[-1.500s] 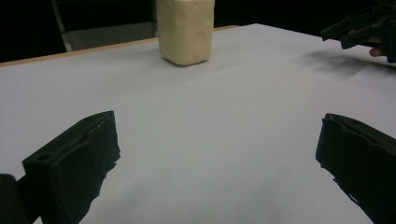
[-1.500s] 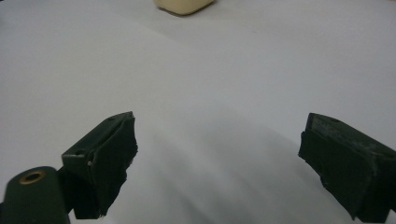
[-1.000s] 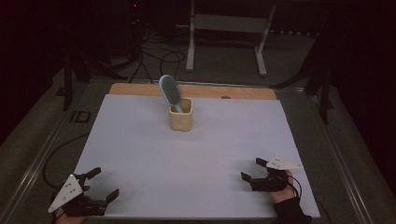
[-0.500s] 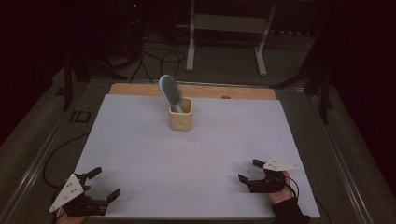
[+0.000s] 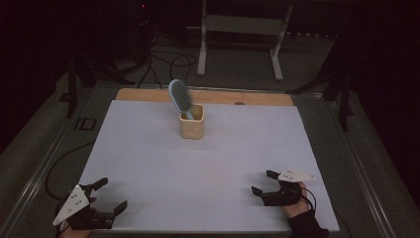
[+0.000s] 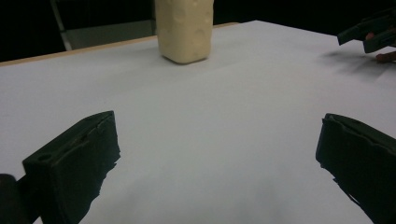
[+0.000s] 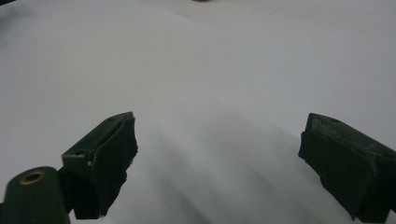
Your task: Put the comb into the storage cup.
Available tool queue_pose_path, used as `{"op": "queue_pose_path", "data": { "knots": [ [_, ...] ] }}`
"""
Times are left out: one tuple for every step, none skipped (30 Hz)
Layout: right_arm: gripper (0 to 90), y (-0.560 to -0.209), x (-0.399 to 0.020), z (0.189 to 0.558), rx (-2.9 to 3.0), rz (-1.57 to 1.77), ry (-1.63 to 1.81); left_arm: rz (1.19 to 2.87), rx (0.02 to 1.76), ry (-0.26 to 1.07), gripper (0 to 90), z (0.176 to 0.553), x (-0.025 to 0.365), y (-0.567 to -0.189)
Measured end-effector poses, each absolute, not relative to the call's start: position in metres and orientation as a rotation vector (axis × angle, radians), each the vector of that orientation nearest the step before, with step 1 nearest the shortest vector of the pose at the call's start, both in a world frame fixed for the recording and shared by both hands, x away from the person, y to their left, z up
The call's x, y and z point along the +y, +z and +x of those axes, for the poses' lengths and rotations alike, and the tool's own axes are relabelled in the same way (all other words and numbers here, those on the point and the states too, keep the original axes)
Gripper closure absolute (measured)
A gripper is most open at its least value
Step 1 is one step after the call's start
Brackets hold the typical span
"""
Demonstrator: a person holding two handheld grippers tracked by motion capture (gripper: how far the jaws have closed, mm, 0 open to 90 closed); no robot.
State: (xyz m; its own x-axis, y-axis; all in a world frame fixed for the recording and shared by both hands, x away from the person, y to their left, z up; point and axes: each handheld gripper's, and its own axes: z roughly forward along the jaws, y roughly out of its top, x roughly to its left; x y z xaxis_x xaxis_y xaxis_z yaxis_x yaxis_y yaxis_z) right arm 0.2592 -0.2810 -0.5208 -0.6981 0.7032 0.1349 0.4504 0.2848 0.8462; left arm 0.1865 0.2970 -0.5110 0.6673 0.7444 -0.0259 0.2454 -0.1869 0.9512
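Hairbrush [image 5: 180,97] standing in beige holder [image 5: 191,122], far table side; untouched. Left gripper [image 5: 108,196] and right gripper [image 5: 261,182]: jaws apart, empty, near edge. Judged: work not begun

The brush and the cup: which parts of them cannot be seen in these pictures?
- Brush, high view: its handle is hidden inside the cup.
- Cup, left gripper view: its top and the brush are cut off by the upper edge.
- Cup inside, high view: too dark and small.
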Motion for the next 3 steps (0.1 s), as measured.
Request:
{"op": "queue_pose_path", "data": {
  "knots": [
    [10.5,-0.5203,-0.2808,0.2592,2.287,1.058,1.381,1.748,0.801,0.547,0.0,0.1863,0.2971,-0.5111],
    [10.5,-0.5199,-0.281,0.2591,2.285,1.055,1.38,1.747,0.799,0.55,0.0,0.1862,0.2972,-0.5109],
    [10.5,-0.5197,-0.281,0.2589,2.286,1.056,1.374,1.742,0.799,0.55,0.0,0.1865,0.2973,-0.5107]
  ]
}}
